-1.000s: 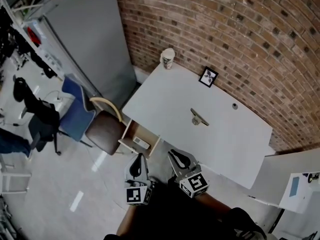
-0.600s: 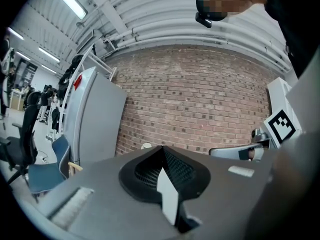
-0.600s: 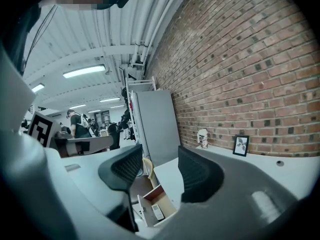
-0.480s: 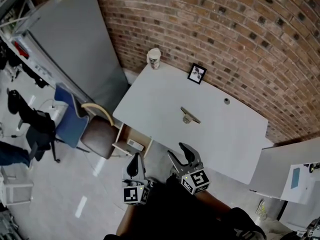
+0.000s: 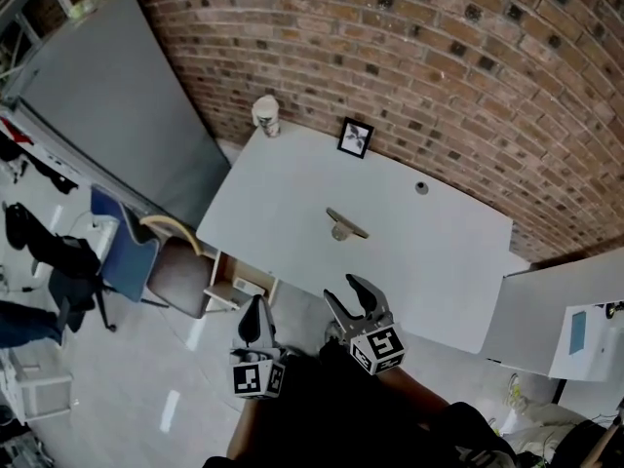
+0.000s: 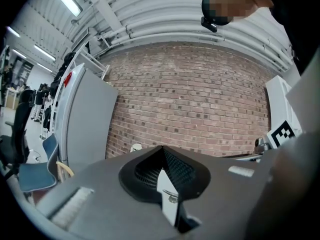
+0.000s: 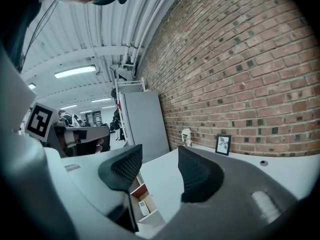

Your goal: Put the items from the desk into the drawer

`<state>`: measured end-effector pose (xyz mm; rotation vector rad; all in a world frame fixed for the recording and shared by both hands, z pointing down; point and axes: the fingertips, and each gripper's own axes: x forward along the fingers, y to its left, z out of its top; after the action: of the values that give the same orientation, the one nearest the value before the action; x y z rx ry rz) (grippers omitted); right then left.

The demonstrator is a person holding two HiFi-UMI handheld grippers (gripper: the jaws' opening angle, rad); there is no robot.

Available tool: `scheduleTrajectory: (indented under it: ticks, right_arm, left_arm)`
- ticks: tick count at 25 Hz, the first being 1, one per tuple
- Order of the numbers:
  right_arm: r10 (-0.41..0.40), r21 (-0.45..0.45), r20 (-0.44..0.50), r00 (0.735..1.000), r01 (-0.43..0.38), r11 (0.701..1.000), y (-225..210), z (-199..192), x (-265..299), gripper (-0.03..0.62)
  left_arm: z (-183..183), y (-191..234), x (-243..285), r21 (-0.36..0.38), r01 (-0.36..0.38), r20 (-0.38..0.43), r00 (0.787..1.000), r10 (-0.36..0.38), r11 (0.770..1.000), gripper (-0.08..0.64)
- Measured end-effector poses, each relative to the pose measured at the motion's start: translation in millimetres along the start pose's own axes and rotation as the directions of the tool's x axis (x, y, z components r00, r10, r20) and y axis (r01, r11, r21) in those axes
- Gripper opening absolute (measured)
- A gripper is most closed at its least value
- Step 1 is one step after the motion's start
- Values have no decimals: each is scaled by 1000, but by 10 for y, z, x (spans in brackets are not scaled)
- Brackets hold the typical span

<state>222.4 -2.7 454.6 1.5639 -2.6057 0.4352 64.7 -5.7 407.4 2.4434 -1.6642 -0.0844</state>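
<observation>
Two tongs: how do they stand?
— The left gripper (image 5: 256, 305) has its jaws together, pads meeting on nothing. The right gripper (image 5: 341, 291) has just been opening; its jaws stand apart with only air between them.

Where is the thing to put away?
— A small tan object (image 5: 343, 227) lies mid-desk, apart from both grippers, with open white surface all round it. A paper cup (image 5: 265, 115) stands at the far left corner of the desk (image 5: 283, 188) and a picture frame (image 5: 356, 136) by the back edge, both near the brick wall (image 5: 439, 57).

And the edges?
— The right gripper is at the near edge; the left hangs over the floor (image 5: 127, 378) beside it. The drawer (image 5: 216, 279) stands open under the near left corner, with a small white item (image 5: 249, 286) in it. A brown chair (image 5: 175, 271) sits just beside the drawer, and a white panel (image 5: 546, 305) is close off the right corner.

Anything to read?
— Only black-and-white square markers (image 5: 256, 378) on the gripper cubes. Print on the cup and on a sheet (image 5: 575, 334) at right is too small to read.
</observation>
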Motion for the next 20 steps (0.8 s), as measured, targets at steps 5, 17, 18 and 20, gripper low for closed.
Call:
scheduleTrajectory:
  ticks: [5, 17, 18, 20]
  right_arm:
    - [-33, -7, -23, 999, 33, 999, -364, -118, -45, 229]
    - [-114, -11, -112, 987, 114, 993, -1057, -235, 214, 229]
    - [-117, -13, -125, 985, 116, 993, -1103, -250, 262, 229]
    - [-119, -17, -165, 979, 118, 993, -1198, -321, 373, 229]
  left_arm:
    - [-72, -248, 141, -13, 31, -18, 999, -31, 999, 20]
    - [-57, -472, 807, -10, 148, -36, 988, -149, 989, 20]
    - [-54, -475, 890, -10, 161, -37, 986, -161, 987, 20]
    - [-63, -474, 1063, -13, 183, -43, 982, -183, 983, 20]
